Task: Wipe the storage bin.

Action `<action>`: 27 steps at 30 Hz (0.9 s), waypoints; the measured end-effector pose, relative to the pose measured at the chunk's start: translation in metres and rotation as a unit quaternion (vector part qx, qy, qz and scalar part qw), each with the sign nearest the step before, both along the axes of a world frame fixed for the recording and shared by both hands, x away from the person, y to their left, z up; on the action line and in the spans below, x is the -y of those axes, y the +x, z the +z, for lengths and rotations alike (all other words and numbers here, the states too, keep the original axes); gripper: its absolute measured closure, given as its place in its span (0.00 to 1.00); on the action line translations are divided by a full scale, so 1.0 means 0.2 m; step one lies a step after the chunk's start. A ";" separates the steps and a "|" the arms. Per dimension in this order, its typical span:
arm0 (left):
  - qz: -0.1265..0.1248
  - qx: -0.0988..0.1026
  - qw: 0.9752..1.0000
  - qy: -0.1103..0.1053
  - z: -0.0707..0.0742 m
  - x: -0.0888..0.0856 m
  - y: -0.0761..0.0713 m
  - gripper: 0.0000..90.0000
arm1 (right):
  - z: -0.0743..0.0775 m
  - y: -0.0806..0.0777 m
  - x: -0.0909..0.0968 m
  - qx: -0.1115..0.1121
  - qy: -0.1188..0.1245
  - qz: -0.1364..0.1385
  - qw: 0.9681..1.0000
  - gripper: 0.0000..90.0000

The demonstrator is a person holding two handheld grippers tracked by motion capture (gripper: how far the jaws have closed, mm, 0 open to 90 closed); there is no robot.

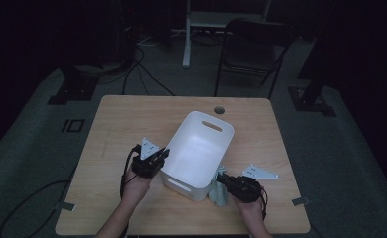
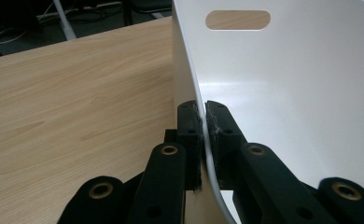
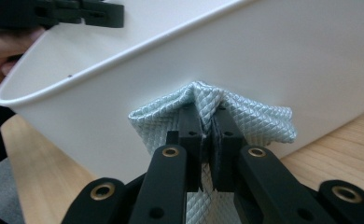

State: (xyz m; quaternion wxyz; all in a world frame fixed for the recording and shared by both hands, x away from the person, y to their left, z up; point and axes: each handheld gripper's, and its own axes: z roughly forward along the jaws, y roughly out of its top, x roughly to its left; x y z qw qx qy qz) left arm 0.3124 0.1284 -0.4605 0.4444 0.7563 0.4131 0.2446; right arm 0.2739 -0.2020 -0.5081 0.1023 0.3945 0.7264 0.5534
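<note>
A white plastic bin (image 1: 200,148) with a slot handle stands on the wooden table (image 1: 122,119). My left gripper (image 1: 158,156) is shut on the bin's left rim; in the left gripper view its pads (image 2: 189,128) pinch the thin white wall (image 2: 287,93). My right gripper (image 1: 223,179) is shut on a pale blue quilted cloth (image 1: 220,194) beside the bin's right near corner. In the right gripper view the cloth (image 3: 259,119) bunches up around the pads, against the bin's outer wall (image 3: 264,56). The left gripper (image 3: 77,14) shows at the top left there.
A grey three-cornered plate (image 1: 260,172) sits over the right hand's gripper. A round cable hole (image 1: 220,109) lies at the table's far edge. Beyond the table stand a dark folding chair (image 1: 251,49) and cables on the floor (image 1: 147,74).
</note>
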 end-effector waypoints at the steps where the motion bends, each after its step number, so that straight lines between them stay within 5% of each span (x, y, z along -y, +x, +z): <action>1: 0.000 0.001 1.000 0.001 0.00 0.00 0.00 0.94 | -0.01 0.01 0.00 -0.001 -0.001 -0.001 1.000 0.94; 12: 0.000 0.001 1.000 0.000 0.00 0.00 0.00 0.94 | -0.11 0.08 0.01 -0.032 -0.028 -0.019 0.999 0.94; 16: 0.002 0.001 1.000 0.002 0.00 0.00 0.00 0.94 | -0.18 0.12 0.01 -0.064 -0.052 -0.032 0.996 0.94; 20: 0.009 0.002 1.000 0.005 0.00 0.01 0.00 0.94 | -0.18 0.14 0.01 -0.071 -0.056 -0.035 0.995 0.94; 26: 0.010 0.004 1.000 0.007 0.00 0.01 0.00 0.94 | -0.10 0.11 0.02 -0.057 -0.024 -0.036 0.997 0.95; 27: 0.010 0.004 1.000 0.007 0.00 0.01 0.00 0.94 | 0.00 0.09 0.03 -0.023 0.008 -0.031 0.999 0.95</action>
